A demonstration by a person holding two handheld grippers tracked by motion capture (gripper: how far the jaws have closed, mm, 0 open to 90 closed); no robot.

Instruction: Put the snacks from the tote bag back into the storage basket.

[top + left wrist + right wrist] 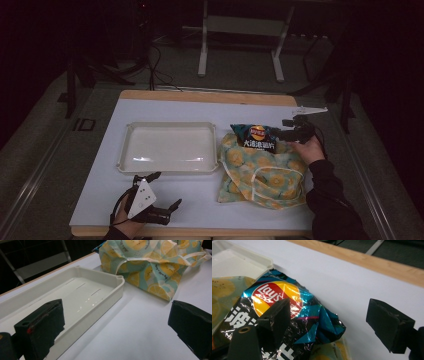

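A blue and black Lay's chip bag lies on the far end of a lemon-print cloth bag at the table's right. My right gripper is at the chip bag's right edge and stands open. In the right gripper view, the right gripper has its left jaw over the chip bag and its right jaw over bare table. My left gripper hovers open near the table's front edge, just in front of the white tray. Nothing sits between the jaws of the left gripper.
The tray's inside holds nothing, and its corner comes close to the cloth bag. The white mat covers the wooden table, whose far edge shows as a strip. Metal frame legs stand on the floor beyond.
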